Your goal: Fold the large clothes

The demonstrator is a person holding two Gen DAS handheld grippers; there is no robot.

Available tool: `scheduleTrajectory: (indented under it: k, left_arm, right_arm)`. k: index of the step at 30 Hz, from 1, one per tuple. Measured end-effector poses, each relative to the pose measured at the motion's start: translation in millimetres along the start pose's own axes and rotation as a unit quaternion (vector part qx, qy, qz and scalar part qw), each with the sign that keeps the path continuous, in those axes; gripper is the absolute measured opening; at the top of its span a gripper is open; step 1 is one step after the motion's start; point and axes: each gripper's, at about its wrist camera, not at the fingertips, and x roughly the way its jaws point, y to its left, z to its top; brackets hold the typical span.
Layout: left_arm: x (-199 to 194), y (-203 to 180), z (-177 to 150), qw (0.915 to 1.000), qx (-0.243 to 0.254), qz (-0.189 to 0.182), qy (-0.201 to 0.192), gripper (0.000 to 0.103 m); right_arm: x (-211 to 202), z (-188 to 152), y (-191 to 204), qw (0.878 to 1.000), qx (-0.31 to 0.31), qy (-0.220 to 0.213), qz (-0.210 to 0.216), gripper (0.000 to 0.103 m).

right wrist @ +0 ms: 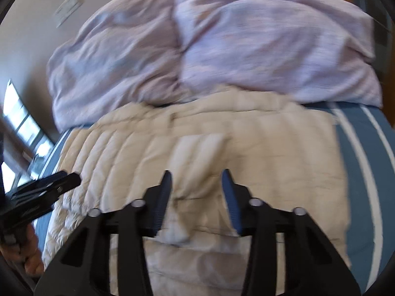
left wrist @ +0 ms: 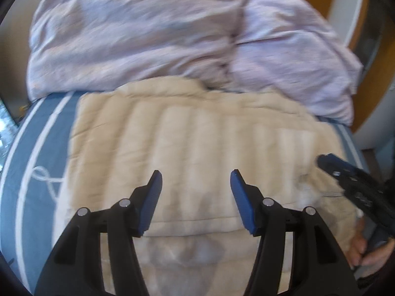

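A cream quilted puffer jacket [left wrist: 197,133] lies folded flat on the bed; it also shows in the right wrist view [right wrist: 212,145]. My left gripper [left wrist: 196,180] is open and empty above the jacket's near part. My right gripper [right wrist: 196,178] is open and empty above the jacket's near middle. The right gripper shows in the left wrist view [left wrist: 350,182] over the jacket's right edge. The left gripper shows in the right wrist view [right wrist: 49,185] at the jacket's left edge. Both views are motion-blurred.
A rumpled lilac duvet [left wrist: 172,32] is piled behind the jacket, touching its far edge; it also shows in the right wrist view [right wrist: 222,44]. The bed has a blue sheet with white stripes [left wrist: 37,143]. A window [right wrist: 22,128] is at the left.
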Motion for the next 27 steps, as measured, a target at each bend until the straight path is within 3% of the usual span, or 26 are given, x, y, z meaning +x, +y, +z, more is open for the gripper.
scheduleTrajectory:
  k: [4,9,16,21,23,25,27]
  left_arm:
    - [13.3,32.4,-4.2,0.9992,-0.010,0.039,0.007,0.058]
    - [36.0,63.6,-7.7,0.9976,-0.030,0.058,0.025,0.058]
    - [58.9,71.7,-8.6,0.9969,-0.034,0.063,0.031,0.056]
    - [49.8,70.7,-12.9,0.9974,-0.027,0.062,0.027,0.058]
    - [40.5,72.5,-17.4,0.9979,-0.024,0.056,0.023,0.065]
    - [23.7,76.1,-26.2,0.9985,-0.017,0.050,0.016,0.072]
    - [2.4,82.7,-39.6,0.9988,-0.009,0.048,0.005,0.080]
  right_arm:
    - [26.3,-3.1,15.3,0.999,-0.029,0.017,-0.009,0.022]
    - [55.7,-7.1,-4.3,0.997,-0.014,0.051,-0.063,0.015]
    - [73.1,-4.2,-24.2,0.995,0.006,0.072,-0.075,0.013]
    - [68.9,-4.5,-20.9,0.994,-0.003,0.076,-0.078,0.018]
    - [61.6,-4.9,-20.4,0.995,0.007,0.080,-0.066,0.032]
    - [46.2,-6.2,-20.2,0.995,0.015,0.077,-0.055,0.084]
    - [25.9,-9.5,-18.5,0.996,0.008,0.058,-0.062,0.089]
